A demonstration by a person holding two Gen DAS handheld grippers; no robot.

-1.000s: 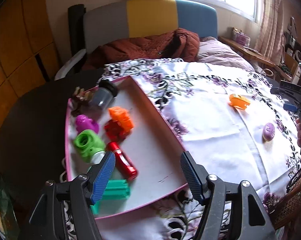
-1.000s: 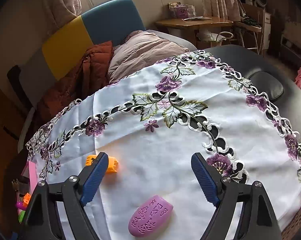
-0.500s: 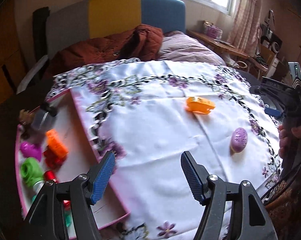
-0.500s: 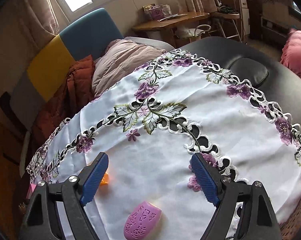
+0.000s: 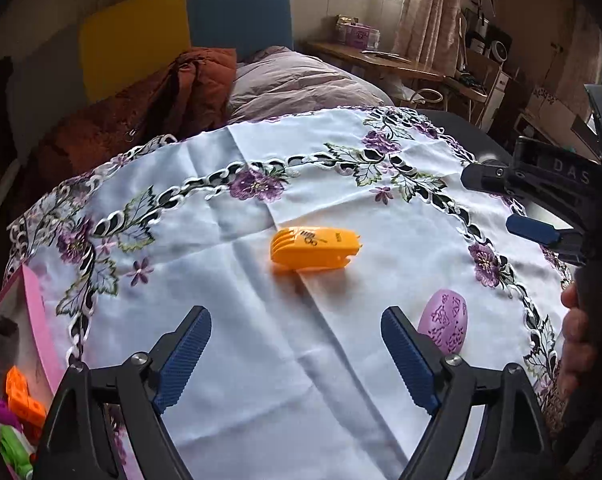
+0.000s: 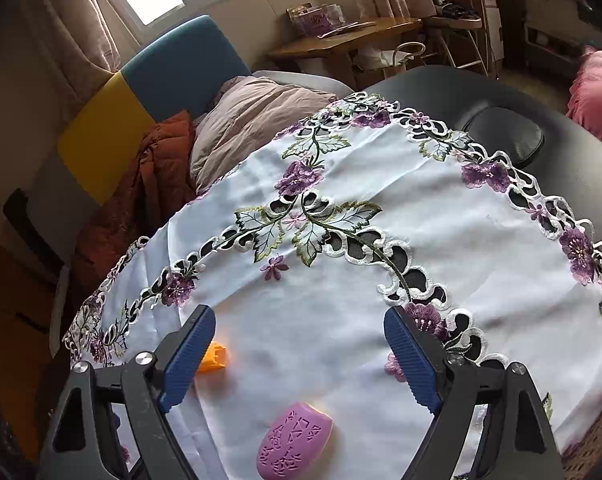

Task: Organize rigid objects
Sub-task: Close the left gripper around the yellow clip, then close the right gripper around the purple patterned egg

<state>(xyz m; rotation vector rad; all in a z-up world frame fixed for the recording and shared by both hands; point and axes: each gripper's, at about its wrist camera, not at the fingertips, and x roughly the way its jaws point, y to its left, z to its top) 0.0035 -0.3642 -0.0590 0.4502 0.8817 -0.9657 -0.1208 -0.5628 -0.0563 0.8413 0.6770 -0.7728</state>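
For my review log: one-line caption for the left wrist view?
Open left gripper above the embroidered tablecloth, facing an orange comb attachment; purple oval piece beside its right finger.

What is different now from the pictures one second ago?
The left gripper swung away from the pink tray, which now sits at the left edge of its view, toward the orange comb piece. Its jaws have just been opening wider, with nothing between them. The right gripper kept its place, jaws open and empty. The comb piece and purple oval piece lie unmoved on the tablecloth.
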